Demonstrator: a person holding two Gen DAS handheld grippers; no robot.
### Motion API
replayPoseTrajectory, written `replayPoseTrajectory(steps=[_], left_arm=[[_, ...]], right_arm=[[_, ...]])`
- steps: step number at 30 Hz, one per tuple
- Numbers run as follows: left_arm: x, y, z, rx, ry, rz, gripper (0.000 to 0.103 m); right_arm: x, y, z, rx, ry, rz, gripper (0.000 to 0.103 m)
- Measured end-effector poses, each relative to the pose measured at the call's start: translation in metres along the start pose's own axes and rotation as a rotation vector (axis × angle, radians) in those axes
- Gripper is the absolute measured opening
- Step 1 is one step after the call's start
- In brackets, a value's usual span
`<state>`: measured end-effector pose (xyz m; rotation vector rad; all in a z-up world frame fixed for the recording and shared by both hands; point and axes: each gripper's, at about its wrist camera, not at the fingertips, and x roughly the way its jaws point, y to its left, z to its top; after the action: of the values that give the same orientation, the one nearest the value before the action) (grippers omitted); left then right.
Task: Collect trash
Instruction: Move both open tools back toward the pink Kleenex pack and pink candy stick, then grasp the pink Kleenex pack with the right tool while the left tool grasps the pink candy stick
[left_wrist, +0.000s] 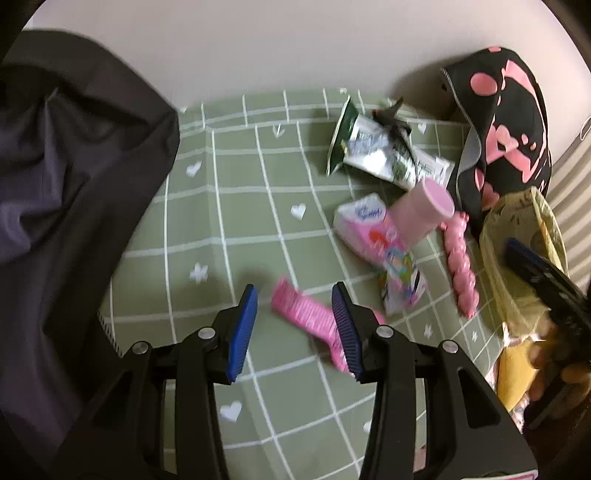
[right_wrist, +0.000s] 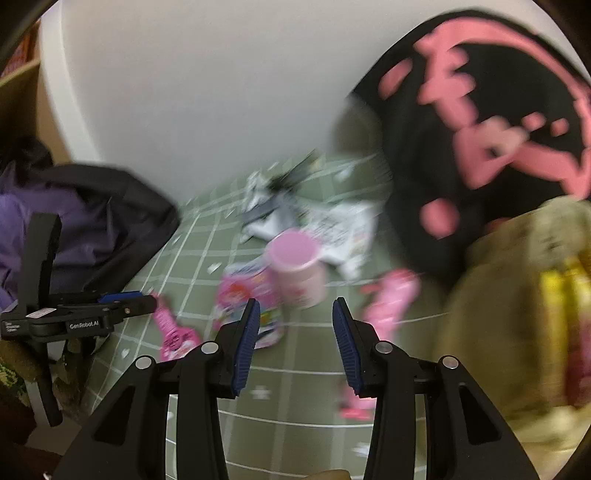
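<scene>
Under my left gripper (left_wrist: 294, 301), jaws apart and empty, sits a pink comb (left_wrist: 308, 317); my right gripper (right_wrist: 293, 314) hangs apart too, bare green checked cloth (left_wrist: 229, 229) leftward.

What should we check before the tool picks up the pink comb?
1. Left tool open: ok, blue pads apart and nothing in them.
2. Pink comb lined up: ok, it shows between the pads in the left wrist view.
3. Comb free of other things: ok, it lies alone on the green checked cloth.
4. Yellowish trash bag open to receive it: cannot tell, too blurred.
5. Right tool out of the way: ok, open and aimed at the pink cup.
</scene>
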<state>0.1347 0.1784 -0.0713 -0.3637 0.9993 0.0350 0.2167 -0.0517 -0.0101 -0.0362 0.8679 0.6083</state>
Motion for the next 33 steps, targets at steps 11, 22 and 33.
replayPoseTrajectory(steps=[11, 22, 33], left_arm=[[-0.011, 0.031, 0.001, -0.023, -0.02, -0.005, 0.04], [-0.004, 0.045, 0.011, -0.056, -0.031, -0.042, 0.04], [-0.004, 0.045, 0.012, -0.081, -0.022, -0.054, 0.04]], right_arm=[[0.08, 0.023, -0.007, 0.016, 0.108, 0.025, 0.039], [0.102, 0.034, -0.012, 0.0, 0.153, 0.009, 0.046], [0.106, 0.053, -0.018, -0.124, 0.183, -0.047, 0.026]])
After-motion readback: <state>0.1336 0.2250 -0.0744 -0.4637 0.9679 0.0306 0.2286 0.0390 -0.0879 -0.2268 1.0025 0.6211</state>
